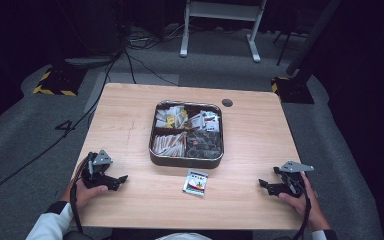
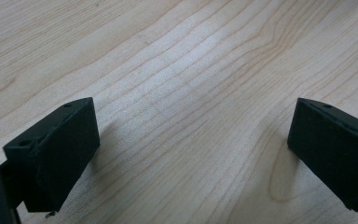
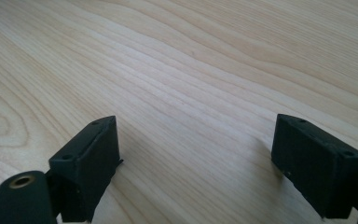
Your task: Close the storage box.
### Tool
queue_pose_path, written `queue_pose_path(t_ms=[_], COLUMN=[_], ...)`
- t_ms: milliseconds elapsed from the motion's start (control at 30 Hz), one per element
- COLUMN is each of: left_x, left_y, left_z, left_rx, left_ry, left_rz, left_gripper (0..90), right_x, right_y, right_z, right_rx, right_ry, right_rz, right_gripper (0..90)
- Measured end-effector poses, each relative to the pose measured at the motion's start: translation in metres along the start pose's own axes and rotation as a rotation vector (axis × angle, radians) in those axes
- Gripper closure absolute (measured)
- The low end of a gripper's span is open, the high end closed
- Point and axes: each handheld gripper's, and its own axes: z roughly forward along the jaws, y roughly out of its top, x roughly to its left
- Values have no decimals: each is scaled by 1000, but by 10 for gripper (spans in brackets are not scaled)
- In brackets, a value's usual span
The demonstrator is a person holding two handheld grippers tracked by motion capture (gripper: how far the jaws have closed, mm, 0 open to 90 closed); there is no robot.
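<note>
A dark metal tray [image 1: 186, 161] with several compartments of sachets and small packets sits in the middle of the wooden table [image 1: 130, 115]. One small white packet [image 1: 195, 182] lies on the table just in front of the tray. My left gripper [image 1: 120, 181] rests near the table's front left, held in a hand and pointing right; its jaws stand wide apart over bare wood [image 2: 191, 107]. My right gripper [image 1: 263, 185] rests at the front right, pointing left, with its jaws also wide apart and only wood grain [image 3: 191, 93] between them.
A small dark round disc [image 1: 227, 103] lies on the table behind the tray's right corner. Beyond the table, cables, a white stand's legs [image 1: 220, 30] and yellow-black striped bases [image 1: 55, 82] sit on grey carpet.
</note>
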Motion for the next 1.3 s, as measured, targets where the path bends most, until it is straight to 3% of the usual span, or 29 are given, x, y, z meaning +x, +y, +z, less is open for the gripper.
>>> queue_pose_path(t_ms=[167,633,1300], left_x=[0,1,1], left_y=[0,0,1], left_z=[0,0,0], left_rx=[0,1,3], left_ry=[-2,-8,-13], left_rz=[0,7,12], left_gripper=[24,22,21], right_x=[-3,-2,-3], right_y=[-7,-6,-6], right_z=[-6,-5,-4], right_rx=[-10,-10,-12], right_ry=[-31,-54,-61], right_rz=[30,55,58], right_gripper=[151,151,151])
